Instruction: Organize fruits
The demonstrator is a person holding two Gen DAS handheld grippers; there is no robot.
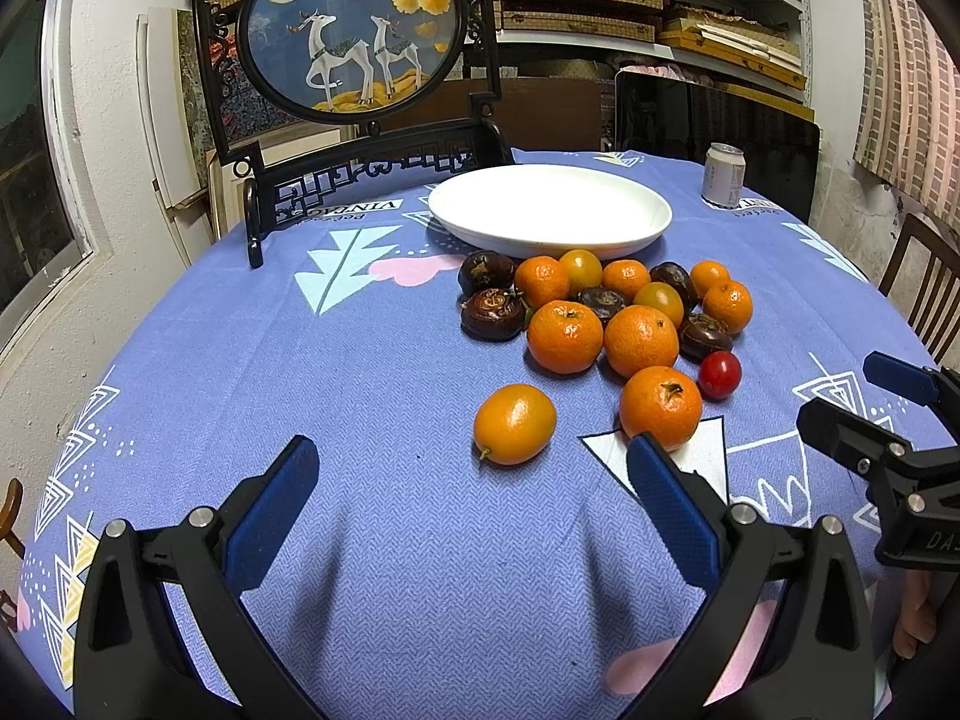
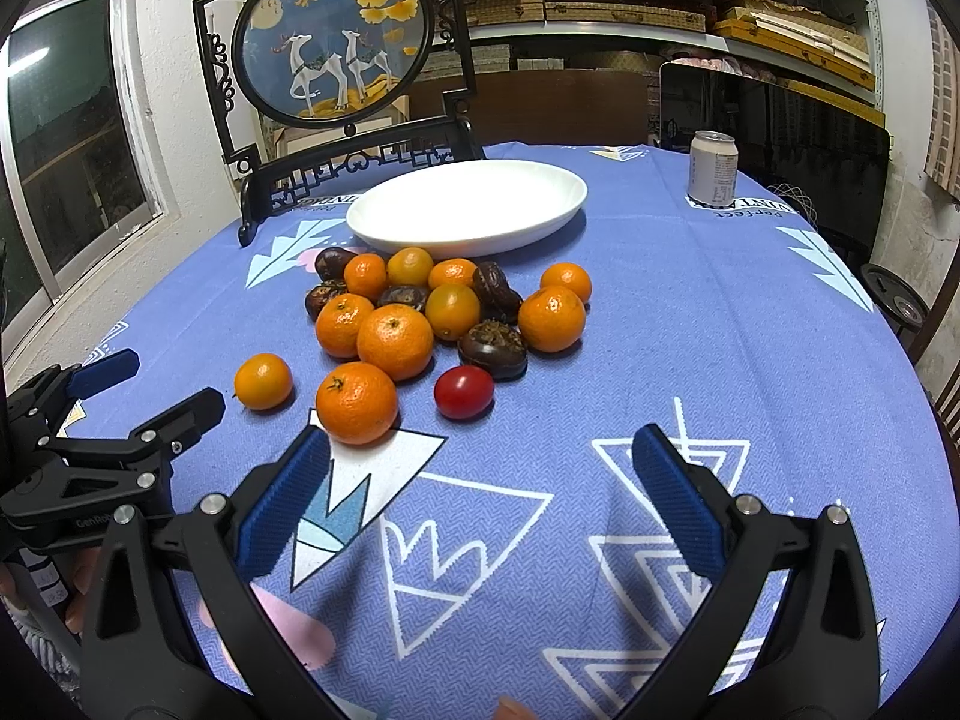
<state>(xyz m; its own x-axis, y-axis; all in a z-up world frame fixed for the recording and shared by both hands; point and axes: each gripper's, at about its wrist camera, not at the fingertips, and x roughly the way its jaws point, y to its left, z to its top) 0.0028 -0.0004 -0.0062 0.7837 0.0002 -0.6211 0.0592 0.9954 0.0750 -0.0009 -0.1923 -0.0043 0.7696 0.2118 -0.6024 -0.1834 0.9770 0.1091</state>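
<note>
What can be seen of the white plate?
The plate is a wide, shallow oval dish, plain glossy white, likely ceramic or melamine, with a low raised rim. It lies flat and upright on the blue patterned tablecloth, toward the far side of the table, in front of the dark framed deer screen and left of the can. Nothing lies in it. The fruit pile sits just against its near edge; whether any fruit touches the rim cannot be told.

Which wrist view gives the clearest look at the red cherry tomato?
The right wrist view: the cherry tomato sits near centre, large and unobstructed, apart from the dark fruit behind it. In the left wrist view the same tomato shows whole but smaller, off to the right.
</note>
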